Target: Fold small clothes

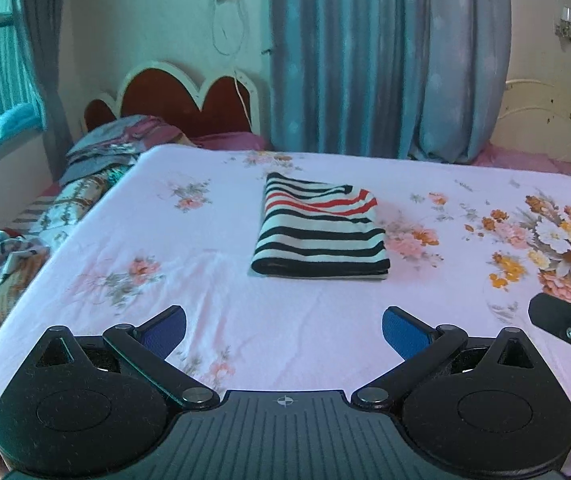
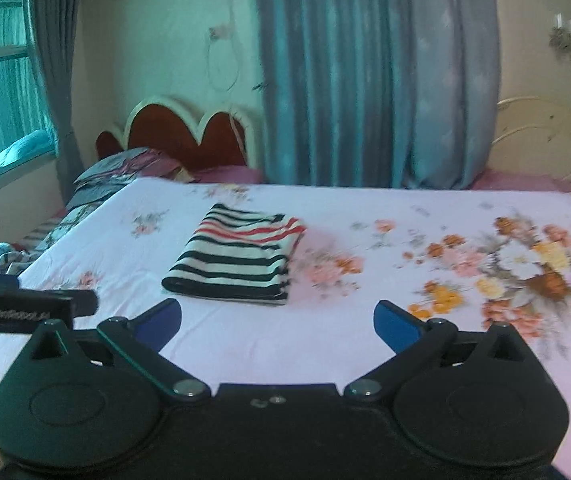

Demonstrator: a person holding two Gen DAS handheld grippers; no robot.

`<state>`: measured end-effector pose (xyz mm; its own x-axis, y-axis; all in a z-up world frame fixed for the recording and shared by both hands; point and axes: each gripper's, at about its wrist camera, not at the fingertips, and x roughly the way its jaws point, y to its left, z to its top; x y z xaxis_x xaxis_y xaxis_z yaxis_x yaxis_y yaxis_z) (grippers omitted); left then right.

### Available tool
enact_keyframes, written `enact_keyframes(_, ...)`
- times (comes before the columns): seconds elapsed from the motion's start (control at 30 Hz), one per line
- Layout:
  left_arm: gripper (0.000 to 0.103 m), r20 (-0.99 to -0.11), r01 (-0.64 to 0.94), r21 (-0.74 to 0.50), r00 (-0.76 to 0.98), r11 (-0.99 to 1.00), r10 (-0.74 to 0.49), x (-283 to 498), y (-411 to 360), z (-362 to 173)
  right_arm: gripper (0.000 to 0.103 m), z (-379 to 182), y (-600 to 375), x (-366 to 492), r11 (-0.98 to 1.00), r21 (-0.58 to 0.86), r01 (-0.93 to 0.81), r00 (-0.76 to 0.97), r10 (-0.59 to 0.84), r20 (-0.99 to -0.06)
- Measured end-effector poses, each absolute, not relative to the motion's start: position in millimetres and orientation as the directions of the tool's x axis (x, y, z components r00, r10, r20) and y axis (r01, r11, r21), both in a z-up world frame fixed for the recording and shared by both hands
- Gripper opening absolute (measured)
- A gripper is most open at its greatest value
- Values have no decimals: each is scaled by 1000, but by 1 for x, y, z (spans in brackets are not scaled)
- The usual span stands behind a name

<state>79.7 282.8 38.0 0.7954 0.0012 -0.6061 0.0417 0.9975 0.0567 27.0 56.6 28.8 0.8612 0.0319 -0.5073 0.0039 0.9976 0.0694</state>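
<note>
Behind, blue-grey curtains (image 1: pixel 385 60) hang past the bed (image 1: pixel 165 240), whose floral sheet carries the task's thing: a folded striped garment (image 1: pixel 319 230) lying flat near the middle, clear of both tools. Crumpled bedding (image 1: pixel 93 160) is heaped along the bed's left edge beneath a scalloped red headboard (image 1: pixel 181 96). Nothing lies between the tools and the garment. Left tongs (image 1: pixel 284 326) hover over the near sheet, blue pads spread wide, holding nothing; right tongs (image 2: pixel 277 320) sit alongside, equally wide and unloaded.

Both wrist views face the bed (image 1: pixel 205 280) low, side by side.
</note>
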Motion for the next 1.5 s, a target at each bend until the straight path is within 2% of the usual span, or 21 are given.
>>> enact_keyframes(0.33, 103, -551, 27, 44, 835, 999, 1, 30, 282, 66, 102, 45, 57, -2, 997, 81, 4, 892, 33, -450)
enact_keyframes(0.6, 103, -549, 24, 28, 836, 999, -4, 23, 287, 68, 102, 50, 61, -12, 996, 87, -3, 904, 39, -426)
enact_keyframes(1.5, 103, -553, 20, 28, 833, 999, -1, 27, 290, 67, 102, 46, 68, -7, 995, 99, -3, 901, 46, -431)
